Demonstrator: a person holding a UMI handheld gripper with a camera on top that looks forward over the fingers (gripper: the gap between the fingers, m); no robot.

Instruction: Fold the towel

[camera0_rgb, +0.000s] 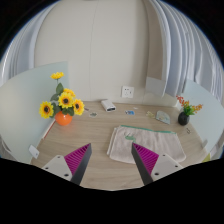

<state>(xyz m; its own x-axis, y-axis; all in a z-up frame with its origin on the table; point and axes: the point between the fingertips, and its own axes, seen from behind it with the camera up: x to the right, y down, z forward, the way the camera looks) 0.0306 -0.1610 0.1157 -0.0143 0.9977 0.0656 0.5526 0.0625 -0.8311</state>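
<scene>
Jaws stand apart, with a wide gap between the two fingers and nothing held in it. The gripper (113, 163) hangs above the table (95, 135), and each finger shows its magenta pad (79, 157) on the inner face, striped with fine ridges.

Just ahead of the fingers, and partly behind the right one, lies the towel (133, 141). It is pale, beige or light grey, spread flat on the wood with a fold or seam running across it; its far edge has a small raised corner. The right finger's tip overlaps the towel's near edge in the view, though whether it touches the cloth is hard to tell from this angle.

Beyond the towel, toward the right, a small pale box (163, 117) sits on the table, and past it a dark vase (184, 117) holds a few orange and pink blooms. On the left, well apart from the towel, sunflowers (60, 101) stand in an orange pot (64, 118). Between the two bouquets, near the back of the table, lies a small patterned card (108, 105), and a few tiny scraps lie near it.

Frosted panels (25, 105) rise at both sides of the table. Behind it stands a pale wall with a white socket (127, 91) just above the tabletop, and a curtain (172, 50) hangs on the right.
</scene>
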